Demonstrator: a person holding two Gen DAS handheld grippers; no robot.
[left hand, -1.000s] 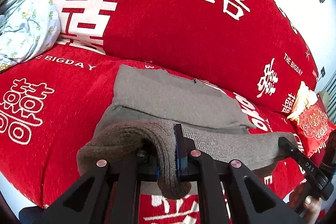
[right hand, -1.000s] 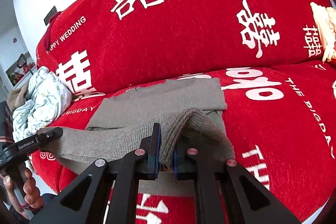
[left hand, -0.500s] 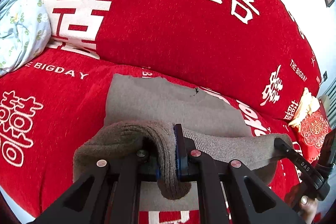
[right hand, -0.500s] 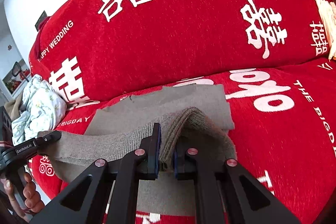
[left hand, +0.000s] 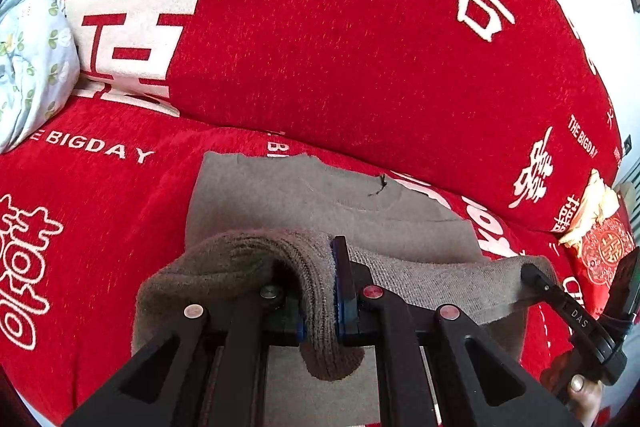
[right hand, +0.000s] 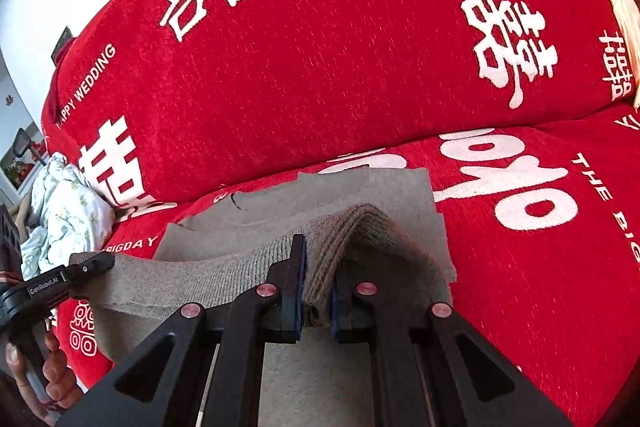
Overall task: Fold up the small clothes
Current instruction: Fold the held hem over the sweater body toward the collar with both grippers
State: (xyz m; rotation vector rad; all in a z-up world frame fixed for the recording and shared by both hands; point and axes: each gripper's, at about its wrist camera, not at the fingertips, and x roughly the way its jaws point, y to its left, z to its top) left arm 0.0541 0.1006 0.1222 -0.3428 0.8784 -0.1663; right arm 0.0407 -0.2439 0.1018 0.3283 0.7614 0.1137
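Garment [left hand: 304, 195] farther up; pillow [left hand: 606, 253] left-view-only.

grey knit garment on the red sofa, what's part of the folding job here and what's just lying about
In the job:
grey knit garment
left gripper, shut on it
right gripper, shut on it

Lying about:
floral cloth bundle
red embroidered cushion

— How does the left hand-held gripper [left hand: 320, 287] stand?
— Tilted downward, its jaws pinched tight on a fold of the grey knit garment [left hand: 312, 195].
— And the right hand-held gripper [right hand: 316, 283]?
— The same: angled down, jaws clamped on the garment's other end.
— Any sign of the person?
— Fingertips [left hand: 578, 385] curl round the right handle, and a hand [right hand: 52, 371] grips the left handle.
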